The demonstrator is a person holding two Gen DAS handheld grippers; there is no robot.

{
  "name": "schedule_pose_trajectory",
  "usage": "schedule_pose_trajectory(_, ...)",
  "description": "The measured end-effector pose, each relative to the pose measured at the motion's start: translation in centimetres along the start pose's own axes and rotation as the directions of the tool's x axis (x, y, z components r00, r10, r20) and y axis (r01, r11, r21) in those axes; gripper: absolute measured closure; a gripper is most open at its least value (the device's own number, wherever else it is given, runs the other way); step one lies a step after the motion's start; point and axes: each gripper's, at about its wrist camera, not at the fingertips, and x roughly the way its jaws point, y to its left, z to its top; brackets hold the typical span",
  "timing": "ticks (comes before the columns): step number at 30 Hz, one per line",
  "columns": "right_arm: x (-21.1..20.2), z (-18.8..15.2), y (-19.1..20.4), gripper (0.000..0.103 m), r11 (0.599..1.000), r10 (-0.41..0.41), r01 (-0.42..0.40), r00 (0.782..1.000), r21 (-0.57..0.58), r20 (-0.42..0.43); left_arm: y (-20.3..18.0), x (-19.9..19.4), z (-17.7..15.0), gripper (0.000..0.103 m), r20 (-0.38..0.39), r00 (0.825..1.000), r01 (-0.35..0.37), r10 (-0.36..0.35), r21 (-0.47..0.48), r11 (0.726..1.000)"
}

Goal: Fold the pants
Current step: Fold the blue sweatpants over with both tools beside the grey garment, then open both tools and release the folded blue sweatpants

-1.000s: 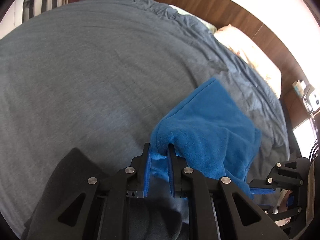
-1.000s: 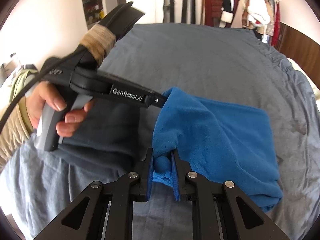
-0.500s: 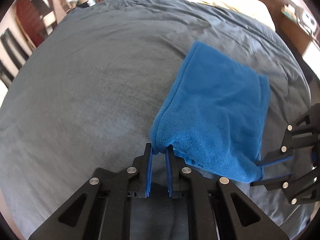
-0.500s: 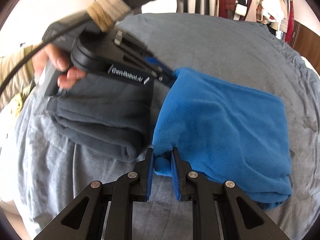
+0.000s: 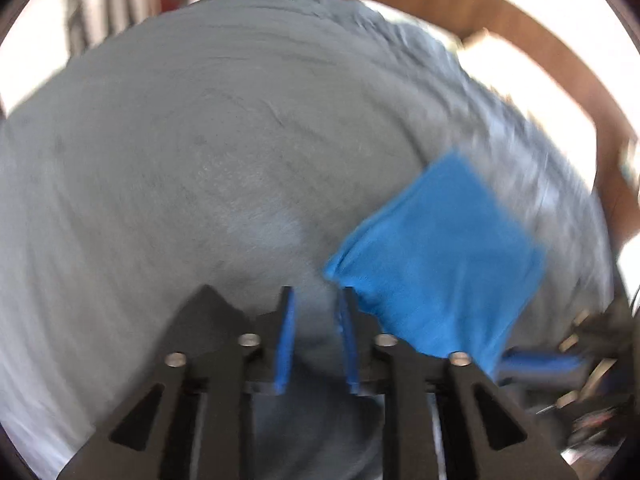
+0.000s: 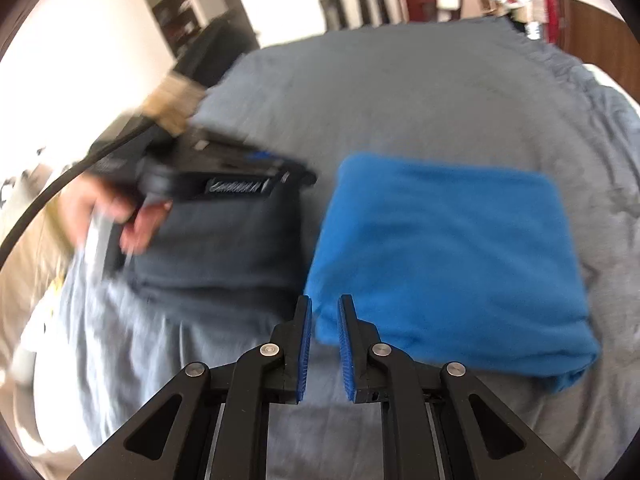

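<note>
Left gripper (image 5: 315, 300) now released from the blue pants (image 6: 448, 256), fingers opening with nothing between, right gripper (image 6: 324, 312) fingers narrow yet empty at the near corner, folded pants flat on grey bed (image 6: 400, 92), beside dark folded garment (image 6: 224, 248).

I see a bed covered by a grey duvet (image 6: 400, 92) that fills nearly all of both wrist views, wrinkled along its far right edge. Lying flat on it, toward the near right, are the blue fleece pants (image 6: 440, 256), folded into a squarish packet with a thick rounded fold at the near right corner. Just to their left on the duvet lies a dark grey folded garment (image 6: 224, 256), its right edge close beside the blue packet; I think they touch, though motion blur keeps me from being sure. A wooden headboard (image 5: 500, 24) borders the bed's far right side.
</note>
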Motion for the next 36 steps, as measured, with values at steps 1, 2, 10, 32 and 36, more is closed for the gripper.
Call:
schedule_pose_trajectory(1,0.0,0.2,-0.1,0.088,1.000,-0.014,0.014,1.000,-0.005,0.013,0.2,0.0,0.2,0.074,0.013,1.000,0.026,-0.026,-0.046,0.999)
schedule_pose_trajectory(2,0.1,0.4,-0.2,0.088,1.000,-0.030,0.030,0.999,-0.008,0.029,0.4,0.1,0.3,0.069,0.019,0.998,0.064,-0.062,-0.095,0.993)
schedule_pose_trajectory(10,3.1,0.4,-1.1,0.088,1.000,-0.017,0.018,1.000,0.025,-0.020,1.3,4.2,-0.2,0.062,-0.037,0.984,0.155,-0.177,-0.327,0.932)
schedule_pose_trajectory(32,5.3,1.0,-2.2,0.079,0.999,0.033,-0.037,0.988,-0.025,-0.152,0.6,0.1,-1.4,0.046,0.033,0.984,-0.155,0.173,-0.314,0.937)
schedule_pose_trajectory(36,1.1,2.3,-3.0,0.059,0.998,0.051,-0.053,0.995,-0.021,-0.086,-1.6,-2.6,-2.4,0.040,0.070,0.981,-0.152,0.182,-0.307,0.940)
